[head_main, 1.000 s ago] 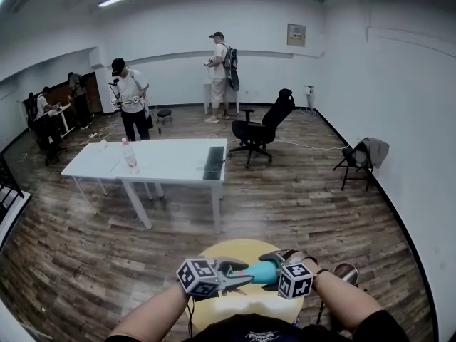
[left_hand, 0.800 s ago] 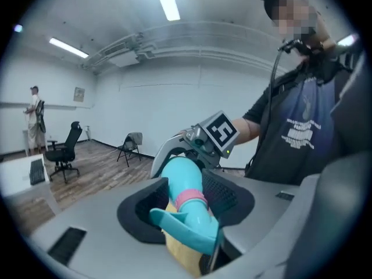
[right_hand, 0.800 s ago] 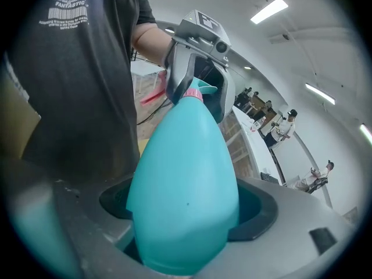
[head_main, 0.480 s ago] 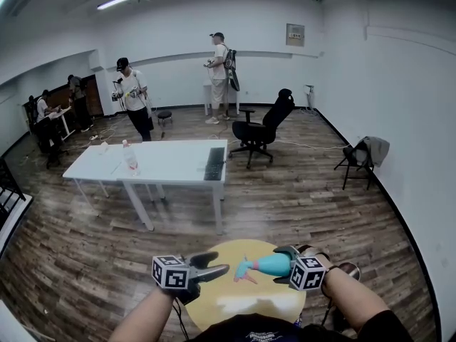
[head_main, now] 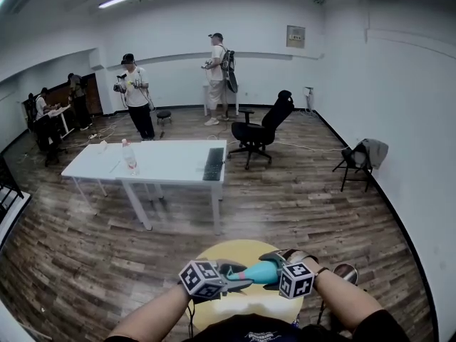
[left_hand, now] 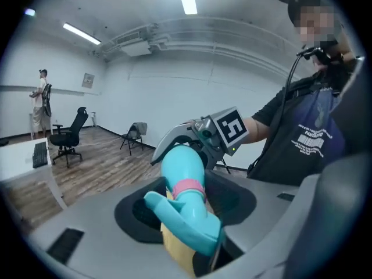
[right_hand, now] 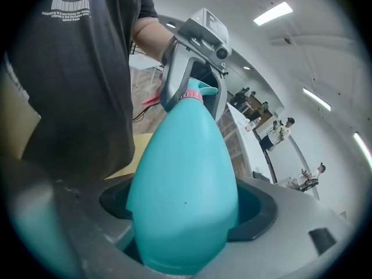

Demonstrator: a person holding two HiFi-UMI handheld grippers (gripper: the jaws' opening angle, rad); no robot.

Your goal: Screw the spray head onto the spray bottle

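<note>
- The teal plastic spray bottle (right_hand: 185, 185) hangs above the round yellow desk (head_main: 246, 250), its long axis near level and its neck aimed toward my left.
- The teal spray head (left_hand: 192, 220) with a pink collar sits on that neck, in line with it.
- My right gripper (head_main: 276, 263) is clamped on the bottle's body.
- My left gripper (head_main: 231, 282), the nearer one, has just been closing and grips the spray head. I judge the next twist runs about that axis.

Spray bottle (right_hand: 186, 202) — smooth turquoise plastic, soft sheen; floor (head_main: 299, 198) — wood-grain planks.
</note>
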